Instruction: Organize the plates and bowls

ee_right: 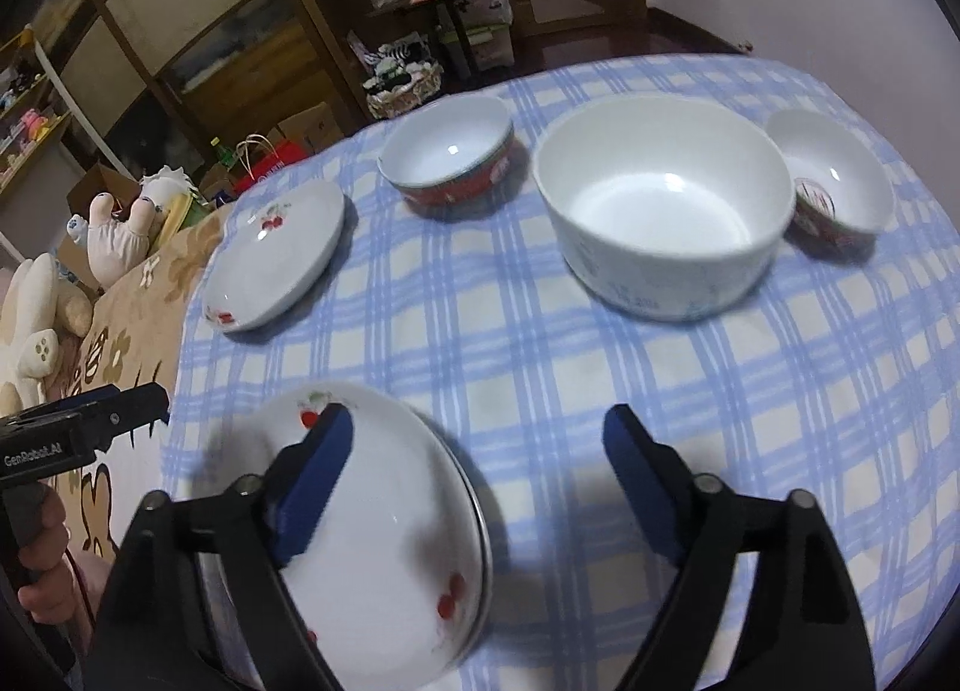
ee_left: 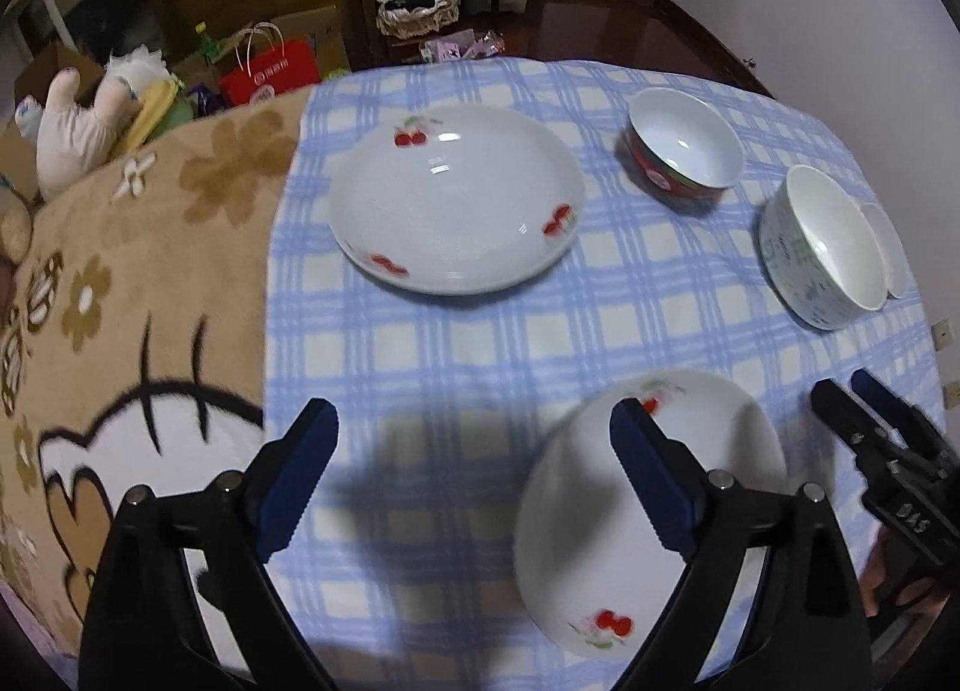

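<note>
Beyond the blue-and-white checked cloth point(ee_left: 480, 343) I see a tan blanket with brown flowers point(ee_left: 150, 247), white plush toys point(ee_right: 114, 229) heaped beside it, a red paper bag with white handles point(ee_left: 270, 69), a woven basket point(ee_left: 420, 9) and dark wooden shelving point(ee_right: 198, 30).

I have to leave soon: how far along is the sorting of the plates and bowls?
Done: little; one cherry plate lies near the tongs. In hand: nothing; the left tongs and right tongs are open and empty. Left: the far cherry plate, red bowl, large white bowl and small bowl all sit apart.
</note>
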